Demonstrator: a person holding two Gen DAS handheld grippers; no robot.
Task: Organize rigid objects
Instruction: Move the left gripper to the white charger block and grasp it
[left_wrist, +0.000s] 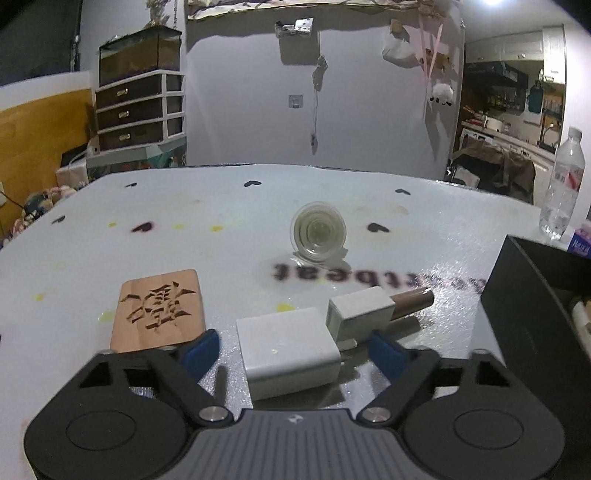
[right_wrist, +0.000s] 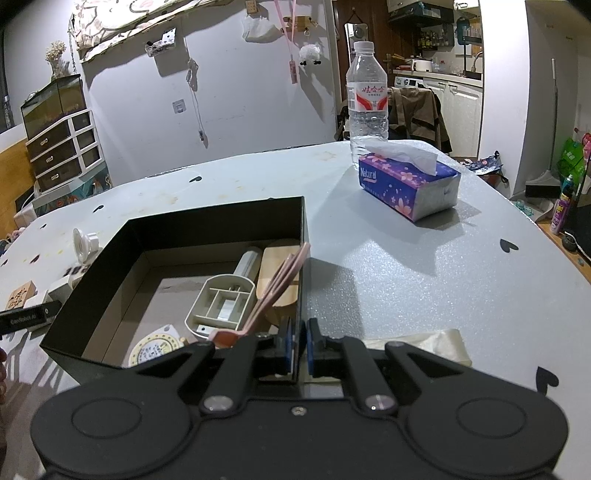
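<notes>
Ahead of the left wrist camera, a pale speckled tabletop (left_wrist: 184, 251) printed with dark hearts runs to a white wall. The left tool (left_wrist: 293, 350) stands open around a white charger (left_wrist: 288, 350) without touching it; a carved wooden tile (left_wrist: 159, 310) lies beside. From the right wrist, the right tool (right_wrist: 297, 349) is clamped on the black box (right_wrist: 218, 218) wall. A tissue pack (right_wrist: 406, 184) reads "Natural".
</notes>
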